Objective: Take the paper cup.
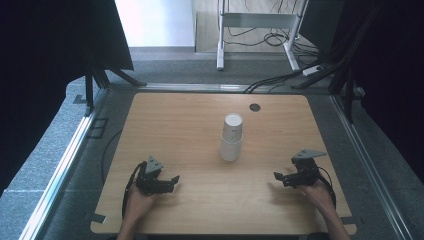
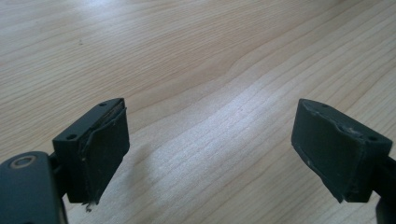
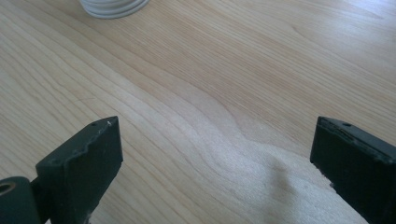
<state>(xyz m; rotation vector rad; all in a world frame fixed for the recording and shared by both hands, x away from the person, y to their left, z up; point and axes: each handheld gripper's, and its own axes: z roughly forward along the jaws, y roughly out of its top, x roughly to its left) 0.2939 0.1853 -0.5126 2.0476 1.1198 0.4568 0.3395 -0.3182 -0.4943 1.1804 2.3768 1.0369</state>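
Standing: stack of white paper cups [image 1: 232, 137], upright, near the middle of the tabletop [image 1: 200, 210], slightly toward the far edge; the top cup sits nested in the lower and leans a little toward the far edge.
Left claw [image 1: 174, 178]: low over the tabletop near the front-left corner, jaws wide apart, nothing between them; in the left gripper view bare wood shows between the pads [image 2: 105, 154].
Right claw [image 1: 276, 176]: low near the front-right corner, pointed toward the middle, jaws wide and empty; the right gripper view shows the base of the cup stack [image 3: 113, 7] well ahead, at the top edge.
Far edge: a dark round hole [image 1: 255, 107] in the tabletop, well clear of the cups.
Step judged: both claws stand off the stack; an approach has yet to be made.
Risk one: stack is tall and light; a sideways nudge from one claw would likely topple it.
Risk two: a hard squeeze would likely crush the thin wall.
Risk three: lifting the top cup without steadying the lower could drag both up.
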